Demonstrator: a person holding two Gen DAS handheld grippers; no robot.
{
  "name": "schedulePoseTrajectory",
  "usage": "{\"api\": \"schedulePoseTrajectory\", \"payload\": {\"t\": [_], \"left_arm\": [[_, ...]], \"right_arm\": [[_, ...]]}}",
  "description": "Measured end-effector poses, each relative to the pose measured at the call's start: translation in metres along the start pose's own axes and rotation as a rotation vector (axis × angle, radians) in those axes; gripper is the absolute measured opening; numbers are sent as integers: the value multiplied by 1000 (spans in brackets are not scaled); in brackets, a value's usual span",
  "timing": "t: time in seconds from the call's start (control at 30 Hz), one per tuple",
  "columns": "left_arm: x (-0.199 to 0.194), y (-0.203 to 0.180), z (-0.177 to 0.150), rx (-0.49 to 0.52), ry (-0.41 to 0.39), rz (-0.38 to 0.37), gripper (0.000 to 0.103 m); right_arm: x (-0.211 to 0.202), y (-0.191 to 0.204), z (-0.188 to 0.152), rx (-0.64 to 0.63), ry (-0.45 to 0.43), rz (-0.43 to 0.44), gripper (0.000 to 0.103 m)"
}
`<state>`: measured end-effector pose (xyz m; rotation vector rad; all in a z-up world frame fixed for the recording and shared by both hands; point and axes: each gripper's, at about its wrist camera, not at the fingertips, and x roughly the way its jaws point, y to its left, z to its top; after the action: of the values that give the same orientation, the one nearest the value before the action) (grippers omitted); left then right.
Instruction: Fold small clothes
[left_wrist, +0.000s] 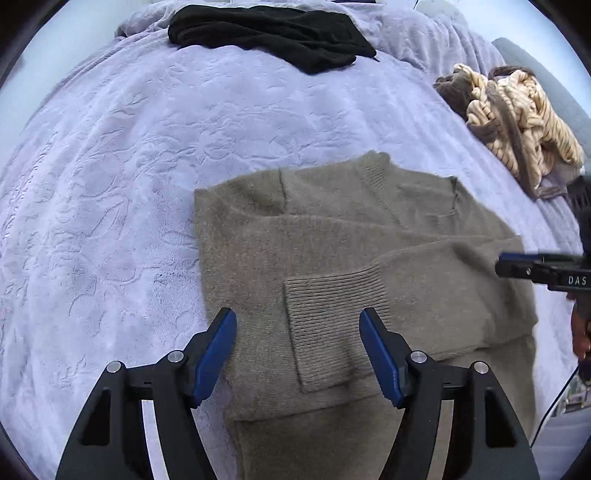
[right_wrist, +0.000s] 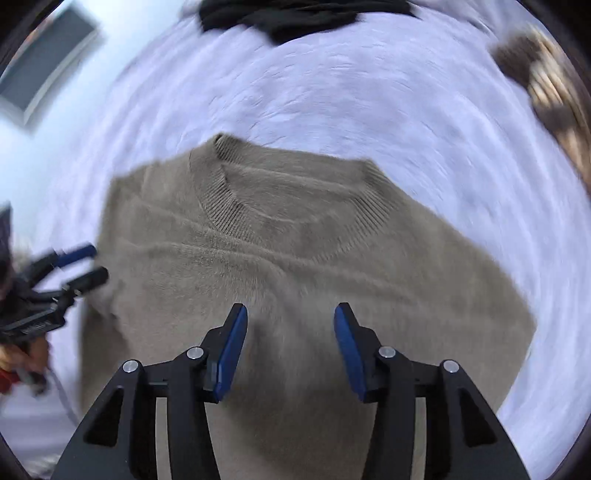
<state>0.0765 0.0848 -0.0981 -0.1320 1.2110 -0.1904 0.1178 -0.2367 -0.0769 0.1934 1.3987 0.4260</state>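
Both tools (left_wrist: 298, 321) (right_wrist: 290, 317) apart, prob. above sweater (left_wrist: 351, 251)

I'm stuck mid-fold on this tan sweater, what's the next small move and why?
Probably lower the left gripper and pinch the ribbed cuff below its open jaws. That sleeve already lies folded across the tan sweater, and neither gripper holds any cloth.

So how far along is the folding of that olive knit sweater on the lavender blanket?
Partly done: the olive knit sweater has a sleeve with its ribbed cuff folded across the body. Nothing is in hand: left gripper and right gripper are open above it. Left: the bottom-up fold, plus the black garment.
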Motion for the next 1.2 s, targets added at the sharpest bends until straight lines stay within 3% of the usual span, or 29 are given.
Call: {"api": "schedulePoseTrajectory", "payload": {"t": [0.07, 0.2, 0.33, 0.37, 0.4, 0.43, 0.47, 0.53, 0.87, 0.93, 0.97, 1.0, 1.07, 1.2], "left_arm": [[2, -5, 2, 7, 12, -26, 70], [22, -17, 11, 56, 42, 21, 70], [46, 1, 21, -4, 118, -86, 70], [46, 2, 23, -1, 112, -97, 64], [43, 1, 25, 11, 106, -106, 36], [42, -1, 25, 18, 111, -124, 22], [39, 0, 27, 10, 120, -154, 14], [33, 1, 29, 9, 96, -153, 14], [26, 17, 20, 13, 68, 45, 15], [19, 21, 15, 11, 71, 68, 32], [15, 21, 12, 7, 64, 78, 64], [10, 21, 9, 3, 47, 90, 85], [-1, 14, 3, 9, 15, 104, 87], [-3, 1, -6, -17, 25, 39, 87]], "right_arm": [[-14, -22, -21, 120, -8, 56, 53], [-19, -40, -70, 334, 2, 250, 53], [-6, -46, -107, 429, 15, 275, 53], [-1, -46, -115, 454, 20, 285, 53], [2, -45, -119, 472, 21, 295, 53], [3, -47, -124, 490, 17, 308, 53], [2, -49, -128, 505, 5, 317, 53], [-1, -52, -133, 532, -19, 328, 53], [-19, -96, -152, 678, -105, 262, 53], [-27, -98, -152, 683, -135, 239, 53], [-32, -100, -152, 683, -148, 232, 53], [-35, -99, -150, 679, -161, 219, 53], [-44, -98, -145, 656, -197, 198, 53], [-42, -99, -131, 644, -198, 164, 53]]}}
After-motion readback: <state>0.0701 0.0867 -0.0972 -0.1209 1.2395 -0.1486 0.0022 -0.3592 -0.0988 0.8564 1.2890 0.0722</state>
